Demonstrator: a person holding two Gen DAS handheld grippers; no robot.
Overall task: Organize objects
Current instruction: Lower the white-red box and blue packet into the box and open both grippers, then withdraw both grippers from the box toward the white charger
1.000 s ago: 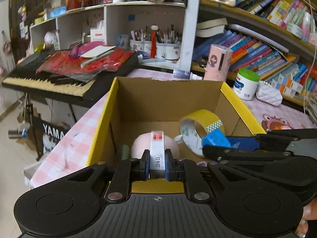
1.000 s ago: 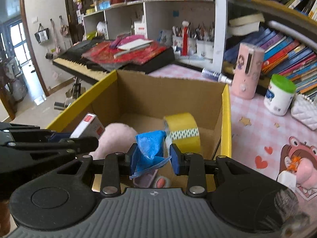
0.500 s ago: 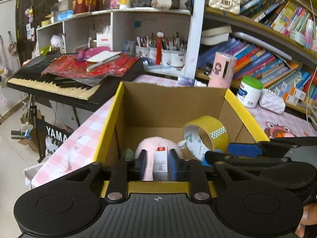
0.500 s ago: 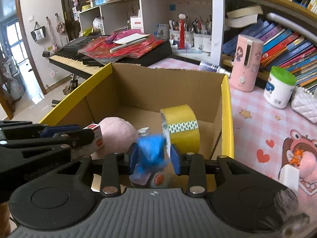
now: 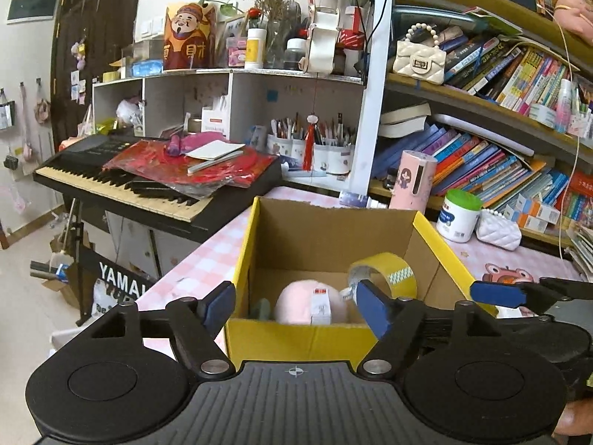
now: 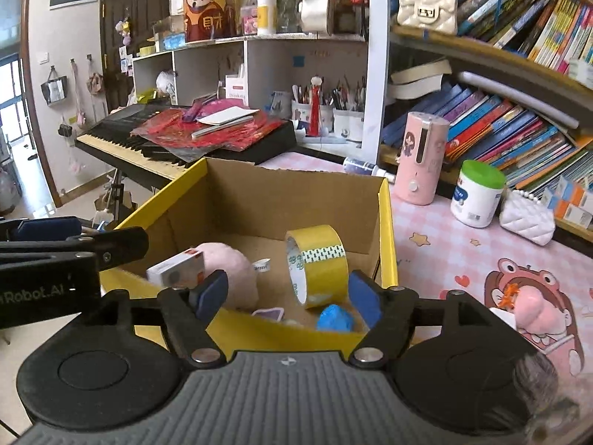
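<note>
An open cardboard box with yellow flaps (image 5: 430,230) (image 6: 387,230) stands on the pink checked table. Inside lie a pink plush ball (image 5: 296,302) (image 6: 231,263), a small white and red carton (image 5: 320,302) (image 6: 178,269) resting on the plush, a yellow tape roll (image 5: 394,276) (image 6: 318,263) and a crumpled blue object (image 6: 333,317). My left gripper (image 5: 296,307) is open and empty, just before the box's near wall. My right gripper (image 6: 287,294) is open and empty above the box's near edge.
A pink cylinder (image 6: 420,159), a white jar with green lid (image 6: 476,194) and a white quilted pouch (image 6: 526,218) stand on the table to the right of the box. A keyboard (image 5: 148,181) piled with red sheets sits to the left. Bookshelves run behind.
Both grippers opened and pulled back and up from the box. The carton dropped from the left gripper onto the plush; the blue object dropped from the right gripper into the box.
</note>
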